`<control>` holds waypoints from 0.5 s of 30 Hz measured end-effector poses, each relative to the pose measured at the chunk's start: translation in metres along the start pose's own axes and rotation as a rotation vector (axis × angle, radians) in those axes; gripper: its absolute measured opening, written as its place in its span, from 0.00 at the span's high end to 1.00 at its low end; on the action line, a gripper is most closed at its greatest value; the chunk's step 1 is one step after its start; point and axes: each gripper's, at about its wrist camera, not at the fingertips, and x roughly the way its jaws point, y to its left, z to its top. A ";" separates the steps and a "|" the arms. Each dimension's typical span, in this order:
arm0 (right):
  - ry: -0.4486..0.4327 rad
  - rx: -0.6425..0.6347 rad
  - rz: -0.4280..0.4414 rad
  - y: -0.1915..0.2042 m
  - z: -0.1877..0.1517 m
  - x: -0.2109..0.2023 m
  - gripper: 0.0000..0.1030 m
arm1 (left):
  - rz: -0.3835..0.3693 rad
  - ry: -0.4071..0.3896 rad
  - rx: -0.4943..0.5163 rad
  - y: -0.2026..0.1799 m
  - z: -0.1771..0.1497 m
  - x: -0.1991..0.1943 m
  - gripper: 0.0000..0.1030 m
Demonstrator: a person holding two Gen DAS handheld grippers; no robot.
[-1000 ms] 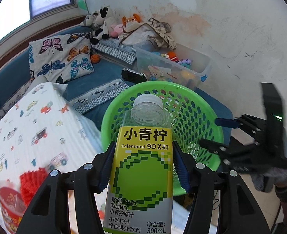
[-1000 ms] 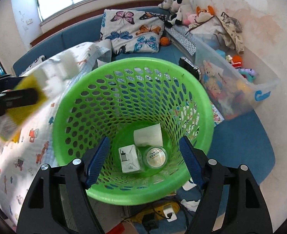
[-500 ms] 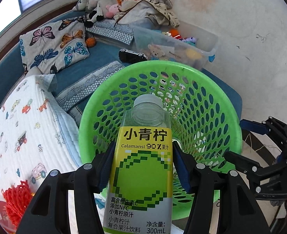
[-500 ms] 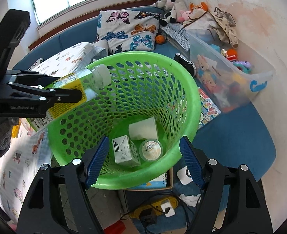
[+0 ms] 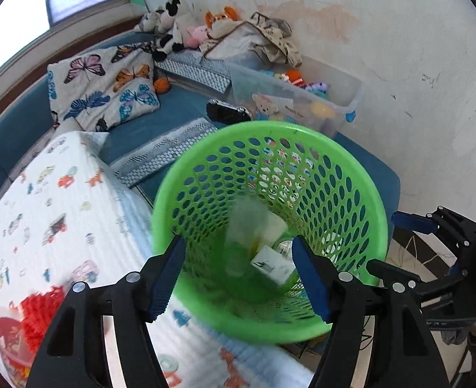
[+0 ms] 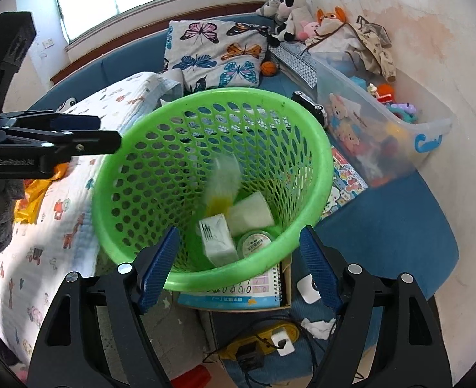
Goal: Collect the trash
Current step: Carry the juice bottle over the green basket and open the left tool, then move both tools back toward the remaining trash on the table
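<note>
Your left gripper (image 5: 238,274) has just been opening (nothing between it now), the bottle (image 5: 244,236) falling into the basket (image 5: 302,132) below; right gripper (image 6: 238,258) gapes empty.

Green basket (image 5: 344,161) looking like glossy perforated plastic; quilt (image 5: 60,213) showing matt stitched cloth; wall (image 5: 399,48) showing rough, stained plaster; toy bin (image 6: 431,119) looking translucent plastic.

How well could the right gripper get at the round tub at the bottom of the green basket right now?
Probably yes: the right gripper is open and empty above the green basket, but the round tub lies deep, crowded by a carton.
</note>
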 end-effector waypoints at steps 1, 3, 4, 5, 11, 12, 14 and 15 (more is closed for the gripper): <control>-0.004 -0.005 -0.003 0.003 0.000 -0.003 0.26 | 0.003 -0.013 -0.004 0.002 -0.003 -0.008 0.36; -0.008 -0.008 0.002 0.006 -0.002 -0.007 0.26 | 0.011 -0.032 -0.009 0.006 -0.010 -0.021 0.36; -0.010 -0.010 0.002 0.009 -0.002 -0.009 0.26 | 0.013 -0.044 -0.014 0.009 -0.014 -0.028 0.36; -0.015 -0.016 0.002 0.014 -0.003 -0.011 0.25 | 0.012 -0.054 -0.019 0.011 -0.018 -0.036 0.36; -0.026 -0.046 0.016 0.036 -0.006 -0.020 0.24 | 0.036 -0.105 -0.062 0.024 -0.047 -0.071 0.36; -0.028 -0.053 0.019 0.040 -0.006 -0.021 0.24 | 0.039 -0.116 -0.076 0.029 -0.054 -0.079 0.36; -0.032 -0.068 0.031 0.050 -0.006 -0.024 0.23 | 0.047 -0.128 -0.095 0.035 -0.064 -0.089 0.36; -0.033 -0.078 0.035 0.056 -0.006 -0.025 0.23 | 0.054 -0.135 -0.104 0.038 -0.068 -0.093 0.36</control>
